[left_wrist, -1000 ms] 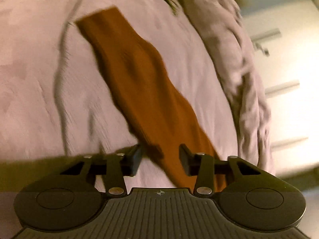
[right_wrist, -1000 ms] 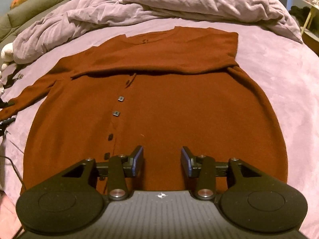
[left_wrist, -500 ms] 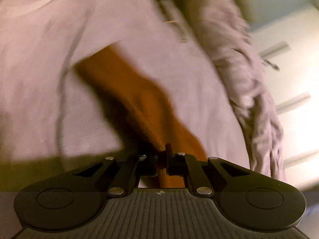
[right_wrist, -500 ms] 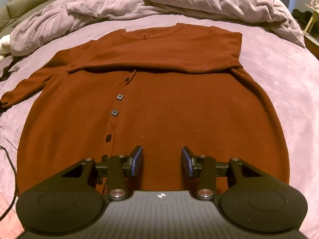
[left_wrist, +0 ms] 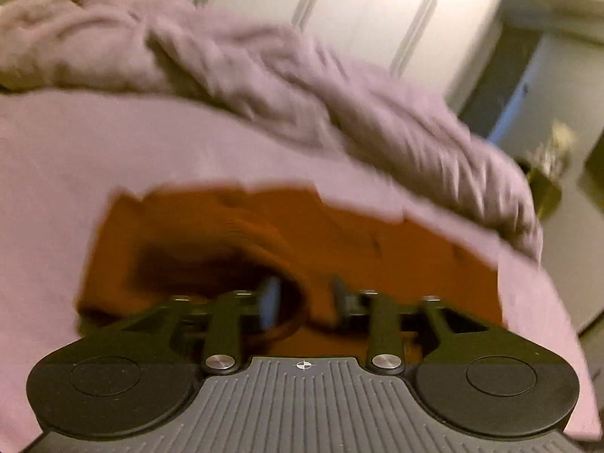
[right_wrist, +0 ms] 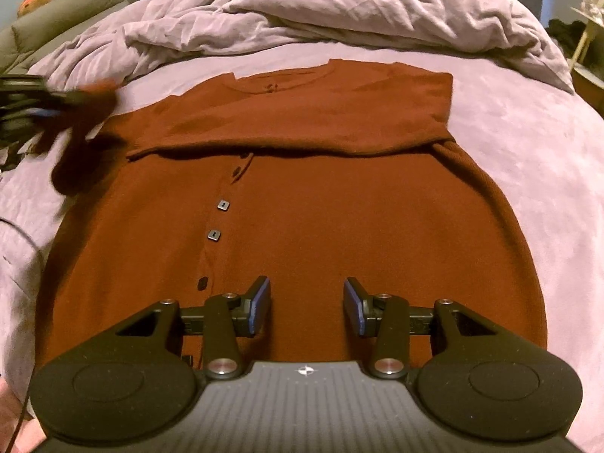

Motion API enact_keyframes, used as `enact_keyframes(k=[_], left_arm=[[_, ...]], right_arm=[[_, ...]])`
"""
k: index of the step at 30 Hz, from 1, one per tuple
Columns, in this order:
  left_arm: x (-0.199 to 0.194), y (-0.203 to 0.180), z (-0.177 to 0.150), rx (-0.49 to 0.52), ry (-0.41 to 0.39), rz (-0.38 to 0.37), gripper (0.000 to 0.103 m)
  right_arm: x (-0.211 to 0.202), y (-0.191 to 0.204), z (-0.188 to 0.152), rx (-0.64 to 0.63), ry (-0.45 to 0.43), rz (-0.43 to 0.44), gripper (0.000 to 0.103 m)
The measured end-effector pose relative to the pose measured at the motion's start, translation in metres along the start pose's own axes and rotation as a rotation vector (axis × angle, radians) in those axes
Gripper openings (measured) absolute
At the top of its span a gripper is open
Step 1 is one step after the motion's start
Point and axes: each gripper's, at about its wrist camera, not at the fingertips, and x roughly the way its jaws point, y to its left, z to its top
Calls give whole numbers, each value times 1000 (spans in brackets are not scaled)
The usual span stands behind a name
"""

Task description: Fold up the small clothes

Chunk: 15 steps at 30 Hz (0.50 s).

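A rust-brown buttoned cardigan lies flat on the lilac bed, its right sleeve folded across the chest. My right gripper is open and empty, hovering above the hem. My left gripper shows blurred at the far left of the right wrist view, with the left sleeve lifted off the bed and hanging at it. In the blurred left wrist view the left gripper has its jaws partly apart with sleeve fabric bunched between them, above the cardigan.
A rumpled lilac duvet is heaped along the far side of the bed. White cupboard doors stand beyond it. A dark cable runs down the left edge. A grey cushion sits at the far left.
My left gripper closed on the left sleeve, lifted it and swung it in over the cardigan body; its jaws now stand wider. My right gripper stayed open over the hem.
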Motion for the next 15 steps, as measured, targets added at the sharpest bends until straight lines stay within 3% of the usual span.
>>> enact_keyframes(k=[4, 7, 11, 15], left_arm=[[9, -1, -34, -41, 55, 33, 43], [2, 18, -51, -73, 90, 86, 43], [-14, 45, -55, -66, 69, 200, 47], [-29, 69, -55, -159, 27, 207, 48]], right_arm=[[0, 3, 21, -24, -39, 19, 42], [8, 7, 43, 7, -55, 92, 42], [32, 31, 74, 17, -65, 199, 42], [55, 87, 97, -120, -98, 219, 42]])
